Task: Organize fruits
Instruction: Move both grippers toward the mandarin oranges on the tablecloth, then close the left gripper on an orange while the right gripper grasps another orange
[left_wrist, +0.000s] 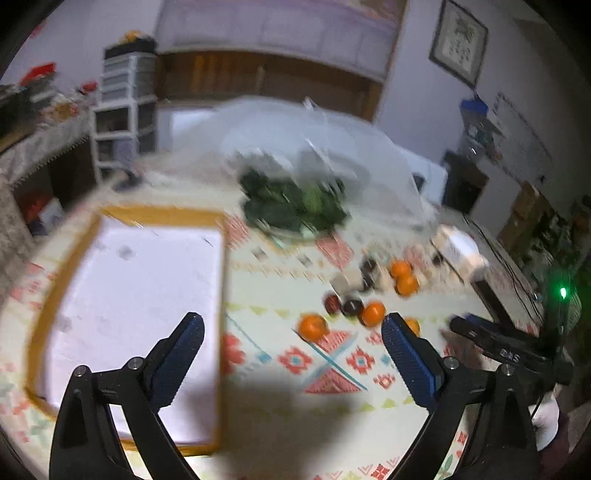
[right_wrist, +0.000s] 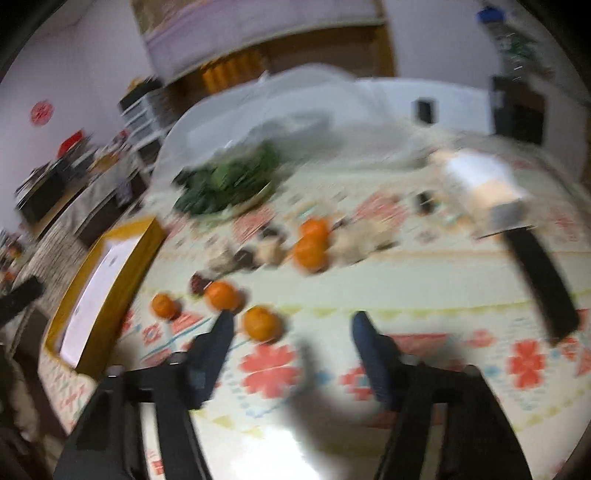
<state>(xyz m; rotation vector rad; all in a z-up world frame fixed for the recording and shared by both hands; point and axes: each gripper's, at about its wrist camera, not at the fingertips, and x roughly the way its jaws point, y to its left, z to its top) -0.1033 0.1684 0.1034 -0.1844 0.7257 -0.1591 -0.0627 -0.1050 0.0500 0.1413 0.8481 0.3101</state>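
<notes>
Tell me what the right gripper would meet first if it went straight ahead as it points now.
Probably the nearest orange, just left of centre between the open right gripper fingers; otherwise the patterned tablecloth. Blur makes depth uncertain.

Both wrist views look forward, sharing oranges (left_wrist: 313, 327), tray (right_wrist: 110, 266)

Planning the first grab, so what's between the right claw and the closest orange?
Nothing: in the right wrist view, only bare patterned tablecloth separates the open right claw from the nearest orange, just inside its left finger.
</notes>
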